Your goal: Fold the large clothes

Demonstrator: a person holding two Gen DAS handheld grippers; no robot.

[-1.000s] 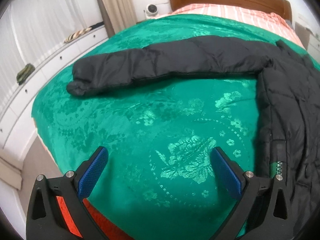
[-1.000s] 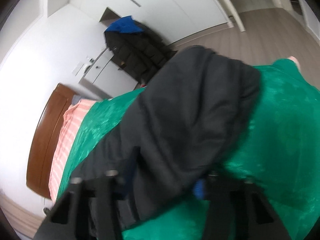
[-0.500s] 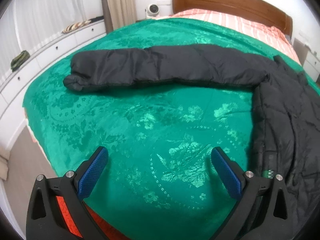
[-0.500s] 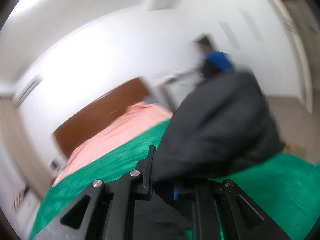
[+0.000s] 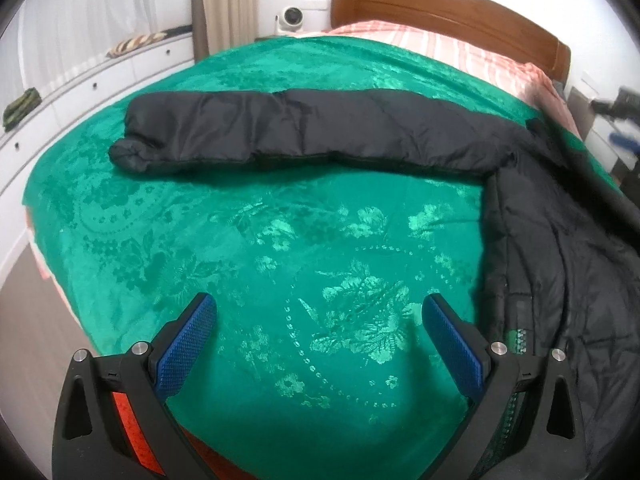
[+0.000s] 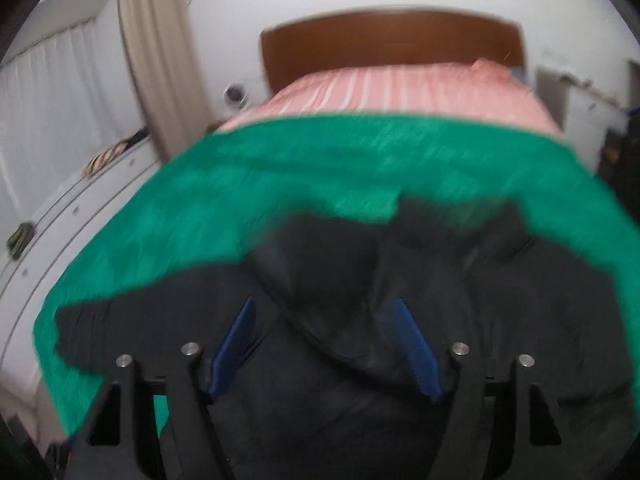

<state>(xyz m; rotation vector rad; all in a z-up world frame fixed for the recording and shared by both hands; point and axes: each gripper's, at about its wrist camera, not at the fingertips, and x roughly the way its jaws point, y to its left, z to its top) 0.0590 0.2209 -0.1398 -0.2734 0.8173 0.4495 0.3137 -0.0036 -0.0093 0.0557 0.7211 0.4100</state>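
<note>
The black puffer jacket (image 5: pixel 552 248) lies on the bed, on the green floral bedspread (image 5: pixel 248 248), its body toward the bed's right edge and one long sleeve (image 5: pixel 304 132) stretched flat across toward the left edge, cuff near that side. The left hand-held gripper (image 5: pixel 320 344) hovers over bare bedspread near the foot of the bed, blue pads spread wide with nothing between them, the right pad just beside the jacket's hem. A small green-and-white patch (image 5: pixel 516 338) sits on that hem; whatever is printed on it is too small to read. In the right wrist view the picture is blurred: the right hand-held gripper (image 6: pixel 328 344) is over the dark jacket (image 6: pixel 400 320), its pads apart, with a fold of fabric bulging up between them; whether the pads touch it I cannot tell. Beyond, pink striped bedding (image 6: pixel 400 88) and the wooden headboard (image 6: pixel 392 40) mark the head of the bed.
</note>
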